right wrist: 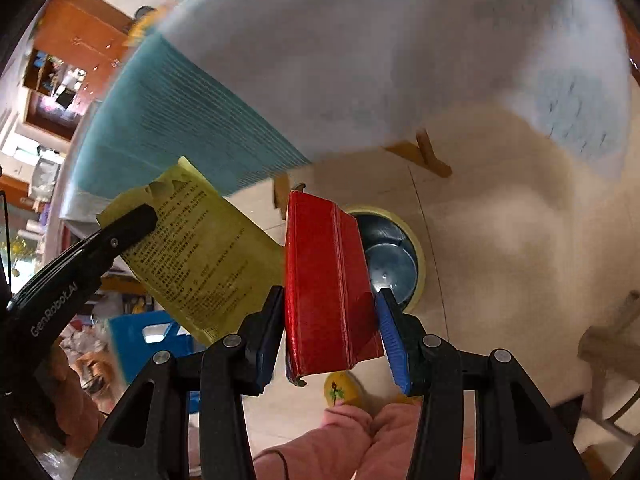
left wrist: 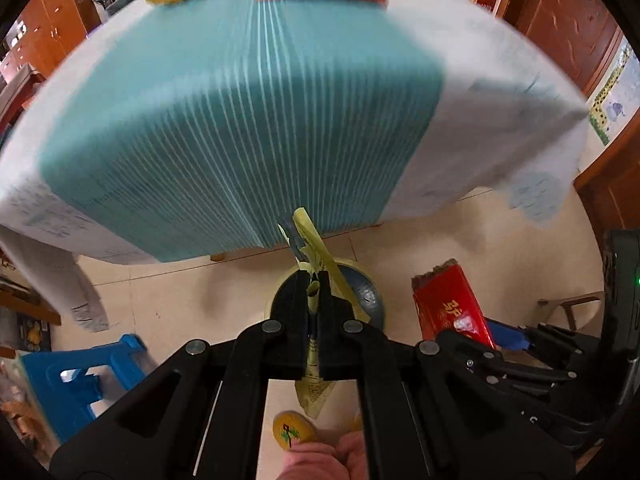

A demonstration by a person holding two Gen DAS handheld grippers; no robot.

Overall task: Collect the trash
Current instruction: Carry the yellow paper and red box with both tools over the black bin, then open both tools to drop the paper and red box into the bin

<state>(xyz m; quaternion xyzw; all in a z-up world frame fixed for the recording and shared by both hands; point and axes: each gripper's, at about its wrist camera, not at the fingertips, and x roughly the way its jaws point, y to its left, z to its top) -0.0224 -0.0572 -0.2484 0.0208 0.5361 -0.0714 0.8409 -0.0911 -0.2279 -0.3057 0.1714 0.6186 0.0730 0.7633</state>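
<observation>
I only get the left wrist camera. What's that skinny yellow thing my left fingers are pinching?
Observer: In the right wrist view it's a flat yellow wrapper. It has black printed writing on its face and a torn top edge.
Operator: Is that red thing beside me being held too?
Observer: Yes. The red box sits between the fingers of the right gripper, which have blue pads.
Operator: What's inside the bin under me?
Observer: The bin is shiny bare metal inside. I see no trash in the part that shows.
</observation>
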